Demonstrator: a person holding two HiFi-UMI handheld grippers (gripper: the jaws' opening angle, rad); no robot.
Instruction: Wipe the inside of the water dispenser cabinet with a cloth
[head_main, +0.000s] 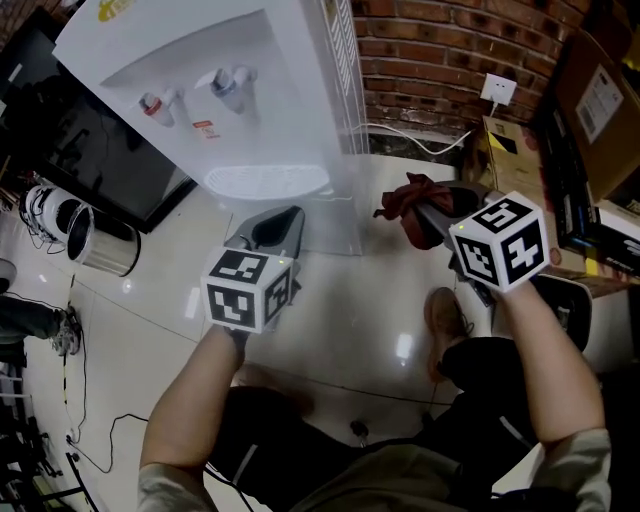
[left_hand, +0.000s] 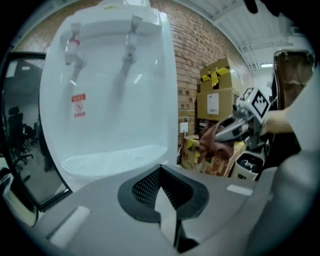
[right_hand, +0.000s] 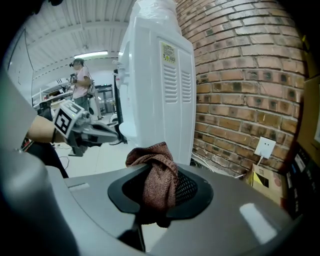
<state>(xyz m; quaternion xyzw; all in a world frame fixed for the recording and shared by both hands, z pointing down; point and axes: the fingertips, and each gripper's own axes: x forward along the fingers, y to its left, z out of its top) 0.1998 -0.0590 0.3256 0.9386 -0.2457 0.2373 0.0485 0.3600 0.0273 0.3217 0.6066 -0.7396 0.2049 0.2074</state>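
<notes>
A cloth (head_main: 404, 198) held beside the water dispenser (head_main: 230, 100)
The right claw (head_main: 425, 215) is clamped on the reddish-brown cloth near the dispenser's side; the left claw (head_main: 283, 228), pressed together and empty, faces the drip tray (head_main: 265, 182).

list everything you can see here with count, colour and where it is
water dispenser: one, white, beside the brick wall
taps: two, one red, one blue, on the dispenser's front
wall socket: one, white, on the brick wall
cardboard boxes: several, brown, right of the dispenser
metal bin: one, silver, on the floor at left
cloth: one, dark red, between the right gripper's fingers
left gripper: one, grey, fingers shut, empty
right gripper: one, grey, shut on the cloth
</notes>
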